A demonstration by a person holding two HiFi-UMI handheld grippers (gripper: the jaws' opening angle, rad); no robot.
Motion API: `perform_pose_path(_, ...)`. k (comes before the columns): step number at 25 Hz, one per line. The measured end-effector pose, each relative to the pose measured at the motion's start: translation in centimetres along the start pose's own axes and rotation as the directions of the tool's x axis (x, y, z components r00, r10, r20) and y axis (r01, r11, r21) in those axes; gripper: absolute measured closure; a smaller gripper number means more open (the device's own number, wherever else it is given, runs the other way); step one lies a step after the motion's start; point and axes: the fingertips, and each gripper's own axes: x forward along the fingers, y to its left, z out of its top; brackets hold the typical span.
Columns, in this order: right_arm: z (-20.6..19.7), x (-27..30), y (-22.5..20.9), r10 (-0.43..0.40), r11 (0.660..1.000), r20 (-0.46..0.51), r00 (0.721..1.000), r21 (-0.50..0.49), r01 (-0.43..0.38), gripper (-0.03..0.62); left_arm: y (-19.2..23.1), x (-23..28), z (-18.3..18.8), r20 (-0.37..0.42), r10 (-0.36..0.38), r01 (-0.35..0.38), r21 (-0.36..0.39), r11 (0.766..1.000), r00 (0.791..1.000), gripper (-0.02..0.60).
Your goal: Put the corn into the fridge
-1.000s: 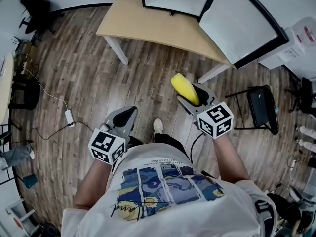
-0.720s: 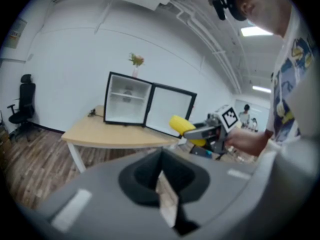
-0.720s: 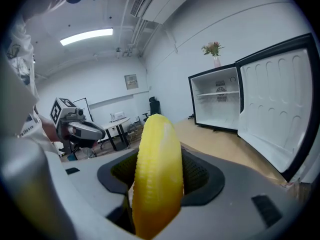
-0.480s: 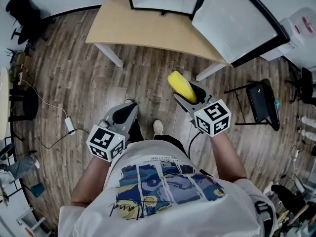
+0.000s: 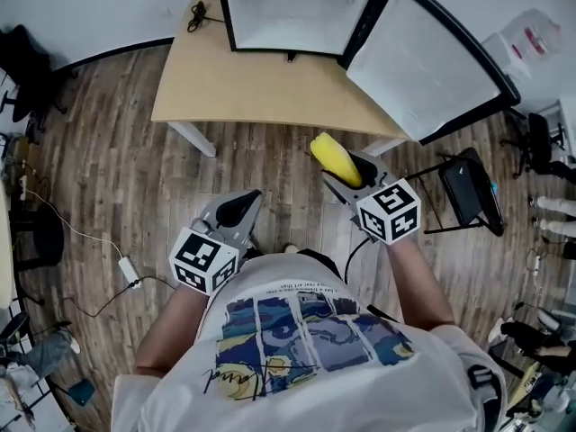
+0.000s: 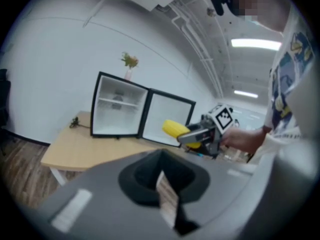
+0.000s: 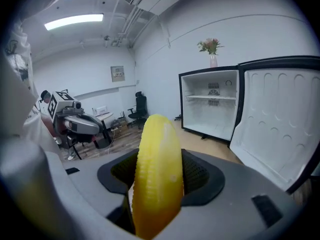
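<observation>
**Corn gripped, fridge open, placement not yet made**

Nearest you, your left gripper (image 5: 237, 212) hangs low with its jaws together and nothing between them. Your right gripper (image 5: 351, 175) is clamped on the corn (image 7: 156, 159), whose free end points toward the counter (image 5: 234, 88). Farther off, the fridge (image 5: 286, 7) stands on that counter with its door (image 5: 427, 61) swung wide. Judged progress: the grasp is done and the fridge is open. Carrying the corn inside and releasing it remain.
</observation>
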Motion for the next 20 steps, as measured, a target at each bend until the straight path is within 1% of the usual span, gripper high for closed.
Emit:
perform_pose_path(6,6.8,6.3,-1.7,-0.046,0.997,0.012,0.999,-0.060,0.047,0.345,7.6,-4.0,0.7,0.014,0.030,-0.030,-0.005,1.000,0.999,0.572)
perform_pose_path(10,10.8,10.8,-3.5,-0.069,0.996,0.023,0.997,-0.060,0.070,0.345,11.9,-6.8,0.4,0.020,0.057,-0.056,-0.022,0.998,0.998,0.572)
perform_pose_path(15,15.3,14.7,-5.4,-0.096,0.992,0.042,0.995,-0.075,0.099,0.345,15.8,-8.6,0.0,0.018,0.090,-0.089,-0.046,0.995,0.996,0.572)
perform_pose_path(20,19.3,17.9,-9.2,-0.106,0.984,0.040,0.994,-0.141,0.111,0.345,18.6,-8.2,1.0,0.049,0.146,-0.141,-0.080,0.987,0.988,0.572)
